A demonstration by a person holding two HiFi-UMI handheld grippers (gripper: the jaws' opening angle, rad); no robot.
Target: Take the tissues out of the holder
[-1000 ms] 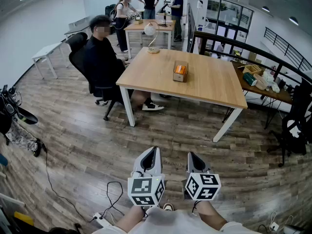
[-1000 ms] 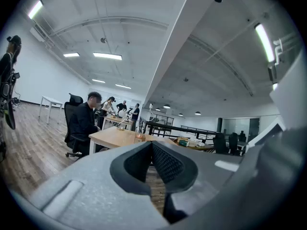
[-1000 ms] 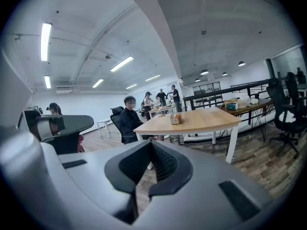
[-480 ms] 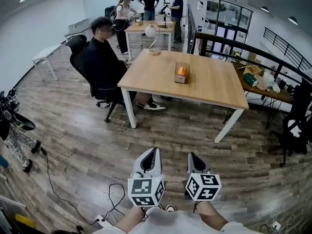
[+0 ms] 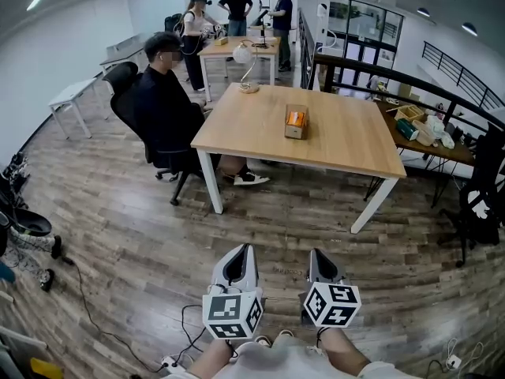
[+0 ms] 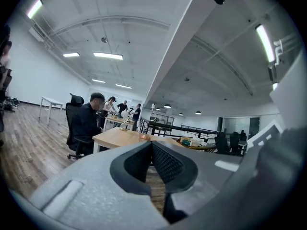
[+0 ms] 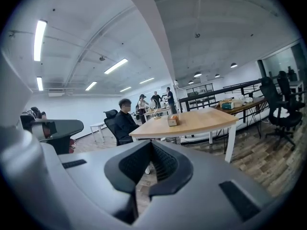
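A small wooden tissue holder [image 5: 297,121] with orange tissue showing in its top stands near the middle of the light wooden table [image 5: 347,144], several steps ahead of me. It appears small in the right gripper view [image 7: 172,120] and as a tiny orange spot in the left gripper view [image 6: 142,137]. My left gripper [image 5: 242,250] and right gripper [image 5: 317,253] are held side by side low in the head view, over the wood floor, far short of the table. Both have their jaws shut, tips touching, with nothing between them [image 6: 152,143] [image 7: 152,143].
A person in black [image 5: 167,101] sits on an office chair at the table's left end. A desk lamp [image 5: 244,52] stands at its far edge. Three people stand at a back table [image 5: 237,46]. A cluttered side desk [image 5: 426,129] and black chair [image 5: 480,192] are right. Cables [image 5: 185,326] lie near my feet.
Both grippers and my view have moved slightly forward toward the table; it sits a little larger and lower in the head view. The jaws stay shut.
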